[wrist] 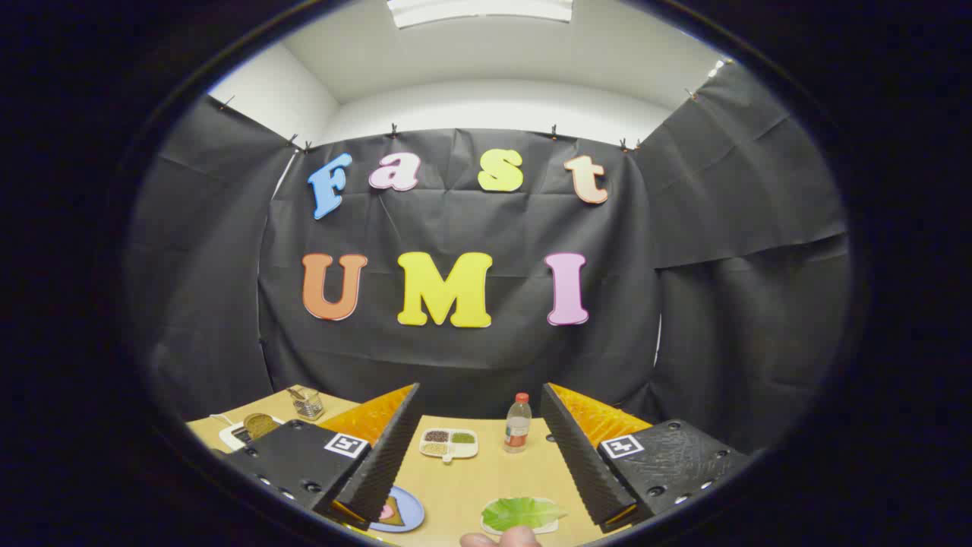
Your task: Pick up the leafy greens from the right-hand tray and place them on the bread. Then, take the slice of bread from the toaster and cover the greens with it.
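My gripper (480, 422) hangs above the wooden table (486, 479) with its two black and orange fingers (383, 456) spread wide apart and nothing between them. The leafy greens (522, 513) lie on a small white tray (554, 526) below and between the fingers, nearer the right one. A blue plate (406, 510) holding a slice of bread with something pink on it sits partly hidden under the left finger. The white toaster (231, 435) with a brown bread slice (260, 424) standing in it is at the far left, beyond the left finger.
A white divided dish (449, 444) with small fillings and a clear bottle with a red cap (518, 422) stand at the table's far side. A wire basket (306, 401) sits at the back left. A person's fingertip (501, 539) shows at the near edge by the greens.
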